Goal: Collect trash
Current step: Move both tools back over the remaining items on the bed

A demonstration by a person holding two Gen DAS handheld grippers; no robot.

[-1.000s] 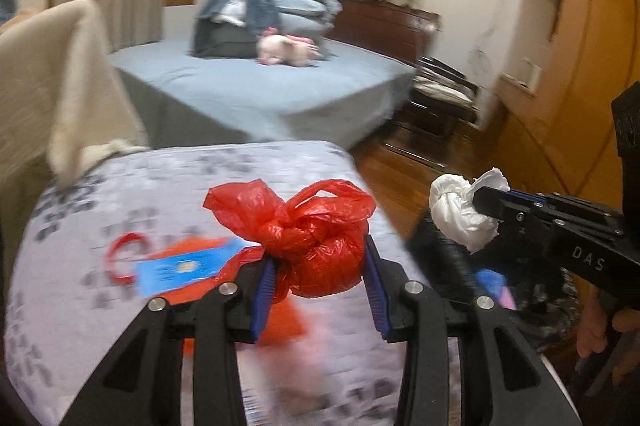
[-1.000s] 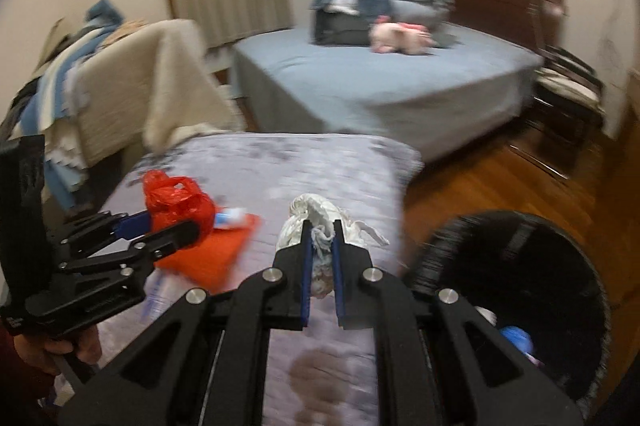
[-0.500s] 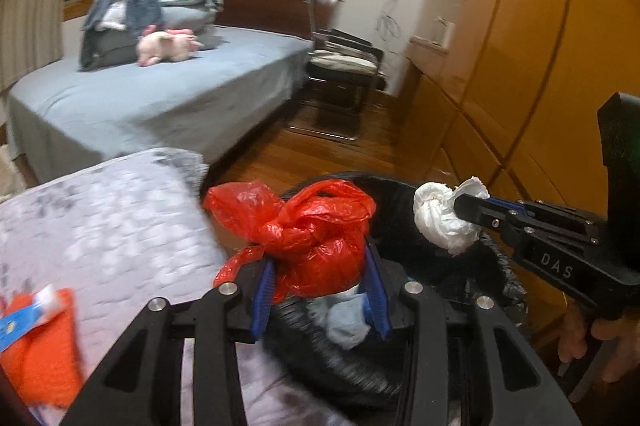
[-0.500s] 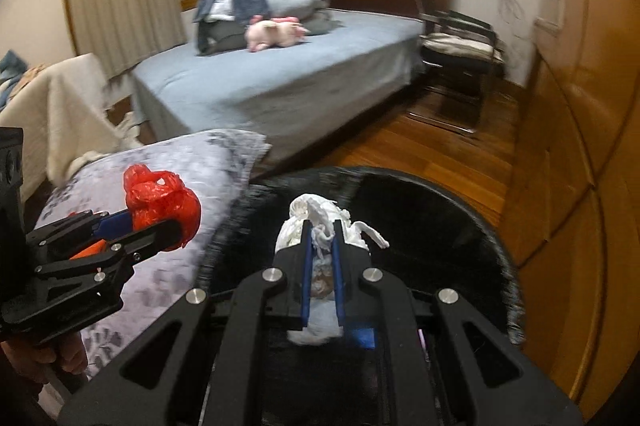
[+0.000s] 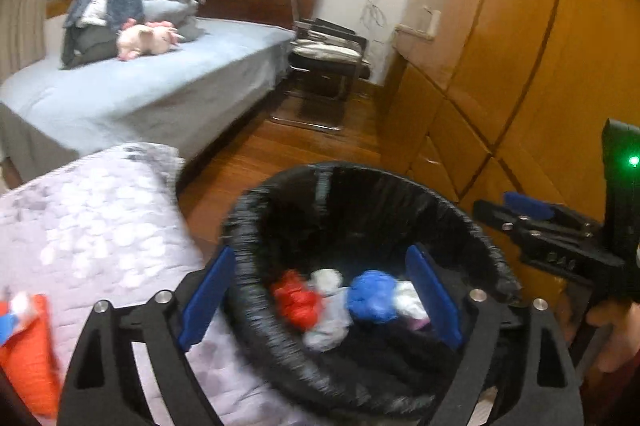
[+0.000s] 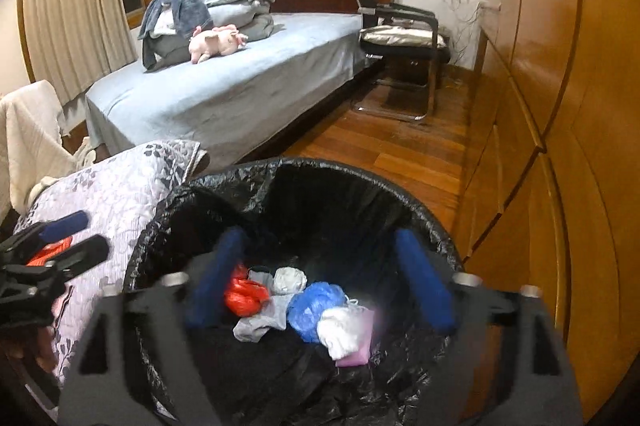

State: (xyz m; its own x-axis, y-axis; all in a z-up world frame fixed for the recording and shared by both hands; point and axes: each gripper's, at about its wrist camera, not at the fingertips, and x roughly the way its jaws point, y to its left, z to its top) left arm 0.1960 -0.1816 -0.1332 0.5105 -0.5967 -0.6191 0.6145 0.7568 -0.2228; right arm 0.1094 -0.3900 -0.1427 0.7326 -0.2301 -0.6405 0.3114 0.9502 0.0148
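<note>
Both grippers hang over the trash bin point(image 6: 256, 194), a round bin lined with a black bag, standing on the wood floor just beside the patterned bedspread point(image 6: 116, 194). The left gripper point(image 5: 320, 290) has its jaws opening wide with nothing between them, and the right gripper point(image 6: 320, 286) is likewise opening, its blue pads apart and empty. Down in the bin lie a red bag point(image 6: 244, 296), a blue bag point(image 6: 316, 308), a white wad point(image 6: 340, 330), a smaller white ball point(image 6: 289, 279), a grey rag point(image 6: 260, 322) and something pale purple point(image 6: 354, 356). So several pieces look already collected. On the bedspread, away from the bin, an orange packet point(image 5: 30, 354) with a small blue and white item on it is not yet picked up and probably comes next.
</note>
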